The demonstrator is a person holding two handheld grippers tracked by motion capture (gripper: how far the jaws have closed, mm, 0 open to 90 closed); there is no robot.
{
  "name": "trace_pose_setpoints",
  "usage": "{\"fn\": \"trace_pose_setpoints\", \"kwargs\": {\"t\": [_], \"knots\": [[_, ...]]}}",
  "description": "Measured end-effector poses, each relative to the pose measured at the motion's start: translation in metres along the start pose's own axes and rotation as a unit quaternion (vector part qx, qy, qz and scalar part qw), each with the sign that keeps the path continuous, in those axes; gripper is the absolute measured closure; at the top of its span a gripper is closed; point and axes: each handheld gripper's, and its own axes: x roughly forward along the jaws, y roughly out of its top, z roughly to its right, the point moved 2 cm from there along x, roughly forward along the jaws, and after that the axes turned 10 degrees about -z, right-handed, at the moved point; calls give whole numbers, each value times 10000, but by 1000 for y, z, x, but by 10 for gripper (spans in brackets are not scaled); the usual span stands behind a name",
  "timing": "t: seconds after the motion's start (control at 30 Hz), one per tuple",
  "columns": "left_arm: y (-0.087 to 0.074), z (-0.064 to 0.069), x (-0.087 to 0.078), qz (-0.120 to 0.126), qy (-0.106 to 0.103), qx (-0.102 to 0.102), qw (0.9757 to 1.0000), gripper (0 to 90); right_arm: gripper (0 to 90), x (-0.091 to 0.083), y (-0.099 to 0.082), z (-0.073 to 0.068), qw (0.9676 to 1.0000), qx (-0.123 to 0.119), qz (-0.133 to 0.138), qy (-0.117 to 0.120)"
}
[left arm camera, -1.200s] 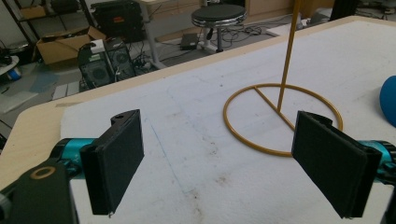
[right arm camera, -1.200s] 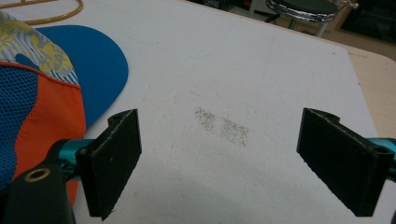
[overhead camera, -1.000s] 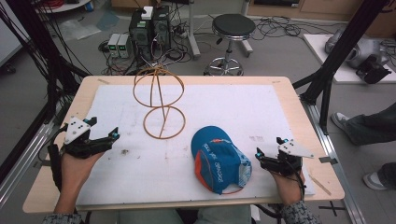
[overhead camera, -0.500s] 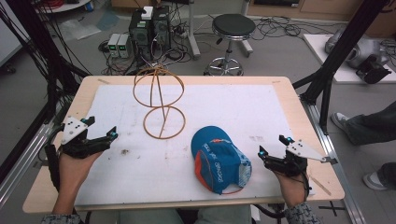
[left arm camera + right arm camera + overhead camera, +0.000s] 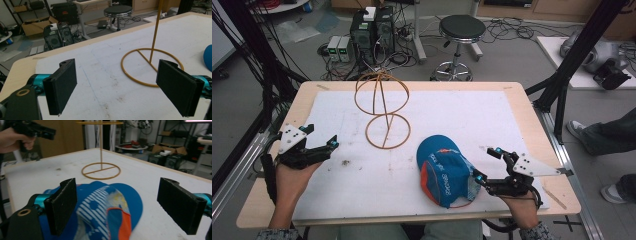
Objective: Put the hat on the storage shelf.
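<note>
A light wooden table (image 5: 532, 102) fills the middle of the frame, covered by a white mat (image 5: 462, 115) with faint smudges. On the mat, a gold wire stand (image 5: 384, 131) rises upper left of centre; a blue cap (image 5: 443, 170) lies lower right.

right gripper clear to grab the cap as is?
Probably yes. The right gripper is open beside the blue cap, jaws wide, and nothing lies between them; the wire stand stands well away.

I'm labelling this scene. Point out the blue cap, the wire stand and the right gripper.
blue cap (image 5: 443, 169): high view, crown.
wire stand (image 5: 386, 131): high view, base ring.
right gripper (image 5: 488, 164): high view, between its fingertips.
</note>
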Motion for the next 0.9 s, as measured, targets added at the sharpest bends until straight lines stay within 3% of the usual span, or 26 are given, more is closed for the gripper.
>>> {"fn": "trace_pose_setpoints", "kwargs": {"t": [0.1, 0.17, 0.33, 0.63, 0.9], "knots": [[0, 0, 0, -3, 4, -4, 10000, 171, 175, 3, 1, -4, 9998, -126, -35, 134], [0, 0, 0, 6, 6, 3, 10000, 171, 203, 8, 2, -10, 9988, -299, -159, 364], [1, -1, -1, 13, 11, -4, 10000, 171, 253, 16, 0, -15, 9965, -560, -464, 416], [2, -1, -3, 43, 12, -3, 10000, 171, 308, 25, 1, -12, 9948, -602, -670, 472], [3, -2, -4, 55, 27, -3, 10000, 171, 503, 27, -3, -13, 9935, -656, -771, 514]]}}
